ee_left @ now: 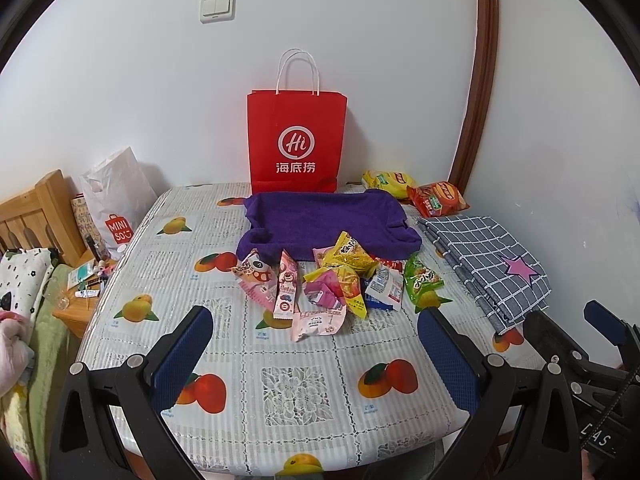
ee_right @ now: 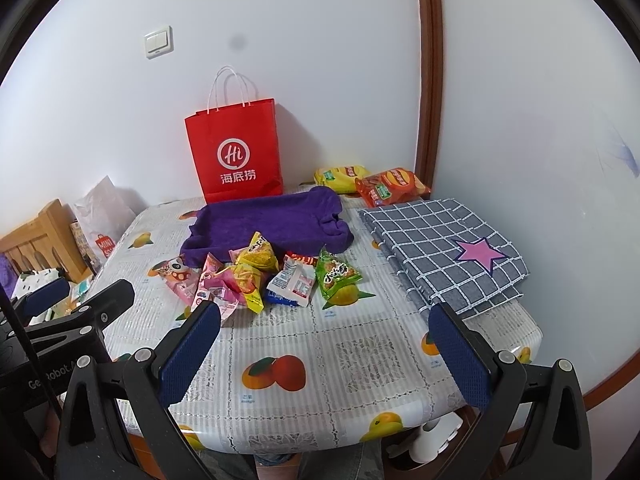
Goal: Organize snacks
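A pile of small snack packets [ee_left: 340, 280] [ee_right: 256, 276] lies mid-table, just in front of an empty purple fabric tray [ee_left: 324, 224] [ee_right: 268, 224]. A green packet [ee_left: 422, 280] [ee_right: 336, 272] lies at the pile's right edge. Two larger chip bags, yellow [ee_left: 386, 182] [ee_right: 340, 176] and orange [ee_left: 438, 198] [ee_right: 390, 188], lie at the back right. My left gripper [ee_left: 316, 324] is open and empty, above the table's near part, short of the pile. My right gripper [ee_right: 326, 320] is open and empty, to the right of the left one [ee_right: 80, 300].
A red paper bag [ee_left: 296, 140] [ee_right: 236, 156] stands against the wall behind the tray. A folded grey checked cloth [ee_left: 488, 264] [ee_right: 444, 248] lies at the table's right. A white Miniso bag [ee_left: 116, 204] and a wooden nightstand [ee_left: 76, 308] stand left of the table.
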Demonstrator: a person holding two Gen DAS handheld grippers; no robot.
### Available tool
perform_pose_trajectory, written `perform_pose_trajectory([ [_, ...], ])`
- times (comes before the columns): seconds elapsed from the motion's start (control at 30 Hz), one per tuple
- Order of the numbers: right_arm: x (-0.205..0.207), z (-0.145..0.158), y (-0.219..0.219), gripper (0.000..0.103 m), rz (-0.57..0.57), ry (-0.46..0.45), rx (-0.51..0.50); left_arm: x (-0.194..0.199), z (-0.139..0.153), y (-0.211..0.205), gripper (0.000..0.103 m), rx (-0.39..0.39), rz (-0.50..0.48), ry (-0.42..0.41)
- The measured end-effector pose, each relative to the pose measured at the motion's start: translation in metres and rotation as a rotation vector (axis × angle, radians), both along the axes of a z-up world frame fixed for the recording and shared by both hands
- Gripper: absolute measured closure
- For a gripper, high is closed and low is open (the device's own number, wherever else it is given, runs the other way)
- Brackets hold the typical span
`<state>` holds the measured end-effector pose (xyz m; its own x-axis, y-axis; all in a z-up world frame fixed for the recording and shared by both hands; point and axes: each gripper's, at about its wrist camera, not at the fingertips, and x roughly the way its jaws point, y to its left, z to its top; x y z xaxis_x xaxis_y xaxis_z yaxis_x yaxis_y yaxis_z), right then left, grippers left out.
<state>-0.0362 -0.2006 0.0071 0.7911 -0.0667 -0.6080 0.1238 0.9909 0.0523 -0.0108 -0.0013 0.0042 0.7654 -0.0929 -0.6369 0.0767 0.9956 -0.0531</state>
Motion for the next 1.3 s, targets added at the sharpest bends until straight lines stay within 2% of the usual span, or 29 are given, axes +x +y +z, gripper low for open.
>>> perform_pose_trajectory([
  [0.27, 0.018, -0.018, -0.009, 0.001, 0.008, 0.012, -0.024, 0.024, -0.016, 0.009, 0.0, 0.01, 0.017, 0.035],
  [0.4, 0.036, -0.041, -0.025, 0.001, -0.017, 0.033, -0.004, 0.046, -0.041, 0.019, 0.0, 0.006, 0.034, 0.081],
  [0.5, 0.058, -0.065, -0.039, 0.003, -0.022, 0.103, 0.037, 0.067, -0.062, 0.028, 0.0, -0.013, 0.043, 0.131],
  [0.6, 0.08, -0.082, -0.044, 0.009, -0.005, 0.145, 0.028, 0.083, -0.082, 0.035, 0.0, -0.014, 0.054, 0.169],
  [0.8, 0.126, -0.103, -0.047, 0.01, 0.069, 0.155, 0.073, 0.117, -0.114, 0.059, 0.001, -0.024, 0.101, 0.238],
  [0.97, 0.171, -0.128, -0.044, 0.01, 0.078, 0.201, -0.007, 0.133, -0.126, 0.07, 0.002, -0.034, 0.111, 0.254],
  [1.13, 0.205, -0.153, -0.054, 0.01, 0.094, 0.243, -0.014, 0.14, -0.137, 0.083, 0.004, -0.062, 0.114, 0.261],
  [1.17, 0.209, -0.155, -0.054, 0.01, 0.1, 0.245, -0.014, 0.142, -0.138, 0.085, 0.007, -0.069, 0.122, 0.256],
  [1.3, 0.222, -0.161, -0.058, 0.01, 0.126, 0.243, 0.009, 0.151, -0.141, 0.091, 0.007, -0.105, 0.114, 0.268],
])
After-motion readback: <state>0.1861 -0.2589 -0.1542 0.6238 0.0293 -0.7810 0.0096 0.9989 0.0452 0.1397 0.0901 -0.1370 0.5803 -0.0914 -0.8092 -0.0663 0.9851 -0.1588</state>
